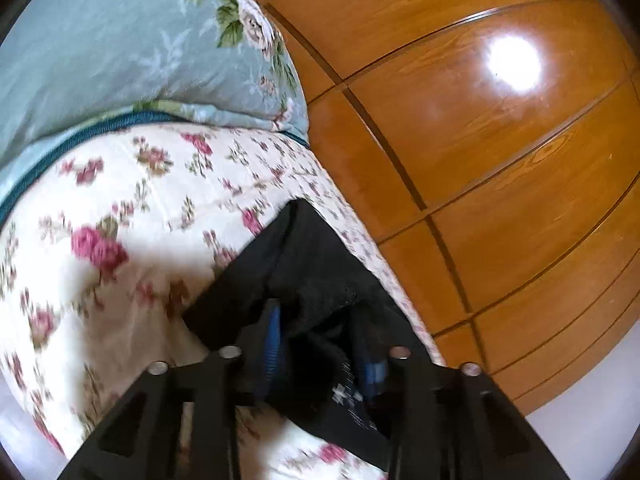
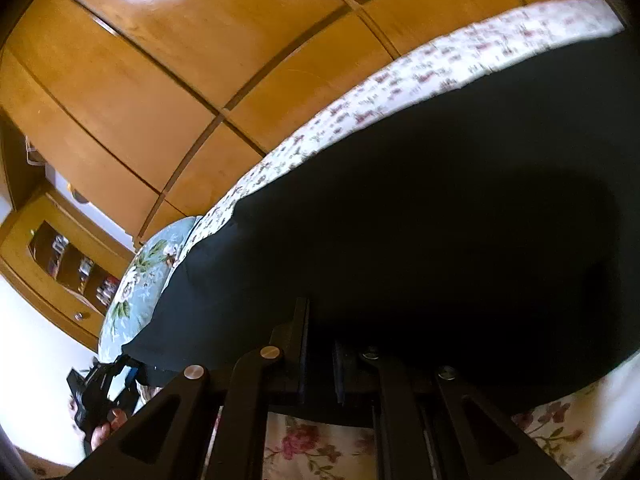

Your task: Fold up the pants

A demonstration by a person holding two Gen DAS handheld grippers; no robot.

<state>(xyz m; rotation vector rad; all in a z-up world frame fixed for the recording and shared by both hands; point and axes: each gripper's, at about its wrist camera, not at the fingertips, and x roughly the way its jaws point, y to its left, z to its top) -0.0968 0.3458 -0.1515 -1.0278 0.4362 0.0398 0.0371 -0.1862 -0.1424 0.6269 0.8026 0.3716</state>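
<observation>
Black pants [image 1: 312, 256] lie on a floral quilt [image 1: 120, 220] near the bed's edge. My left gripper [image 1: 324, 356] is open, its blue pads [image 1: 274, 344] set apart, and the bunched waistband with a white label sits between them. In the right wrist view the pants [image 2: 440, 220] spread out wide and dark across the quilt [image 2: 440, 60]. My right gripper [image 2: 322, 354] is shut on their near edge, the fingers almost together. Far off at the pants' other end, the left gripper [image 2: 124, 376] shows with a hand [image 2: 100, 436] holding it.
A teal flowered pillow [image 1: 120, 40] lies at the head of the bed. A tall wooden wardrobe [image 1: 480, 140] stands close along the bed's far side, over a strip of pale floor [image 1: 580, 420]. A wooden shelf unit [image 2: 68, 264] with small items stands beyond the pillow.
</observation>
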